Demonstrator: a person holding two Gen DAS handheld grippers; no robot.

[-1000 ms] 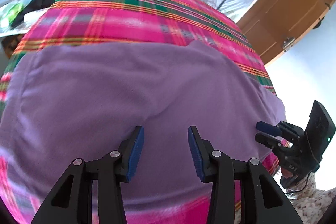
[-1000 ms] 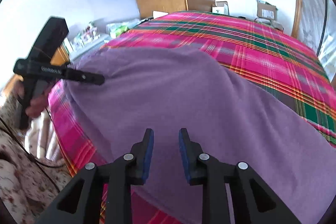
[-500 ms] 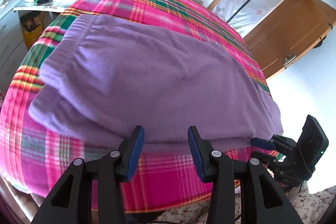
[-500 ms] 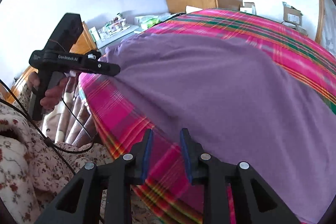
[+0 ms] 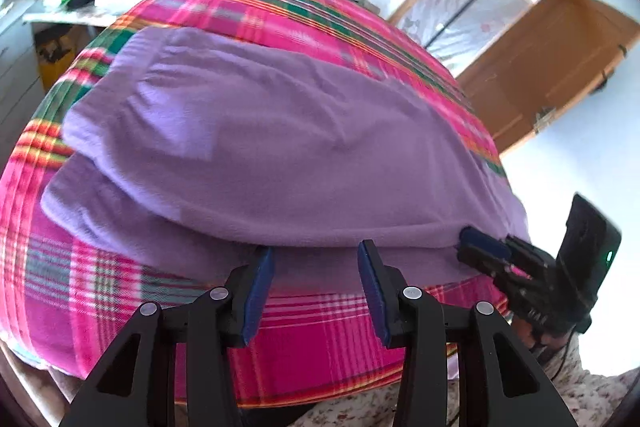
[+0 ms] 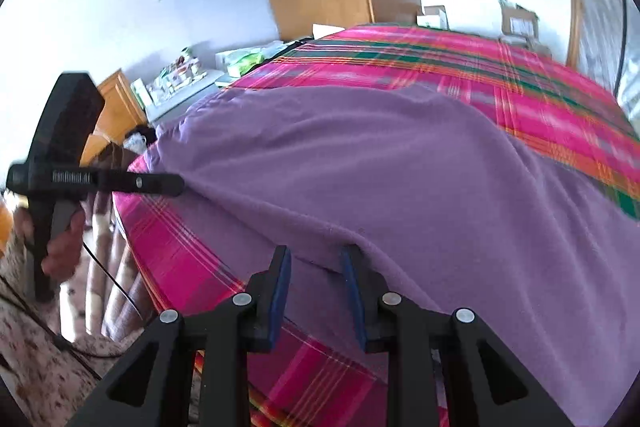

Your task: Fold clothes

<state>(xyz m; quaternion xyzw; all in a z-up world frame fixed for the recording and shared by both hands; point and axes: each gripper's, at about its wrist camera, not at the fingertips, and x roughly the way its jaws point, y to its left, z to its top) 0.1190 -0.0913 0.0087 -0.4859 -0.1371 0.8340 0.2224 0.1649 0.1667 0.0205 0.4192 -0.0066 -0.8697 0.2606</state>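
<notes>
Jaws spread on both left gripper [image 5: 316, 269] and right gripper [image 6: 316, 277], poised at the doubled near edge of purple fleece garment [image 5: 280, 147] on pink plaid bed [image 5: 328, 339], apparently for aligning

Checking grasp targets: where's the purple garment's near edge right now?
In both wrist views the purple garment lies on the plaid bedspread, its near folded edge at the fingers of the left gripper and right gripper.
</notes>
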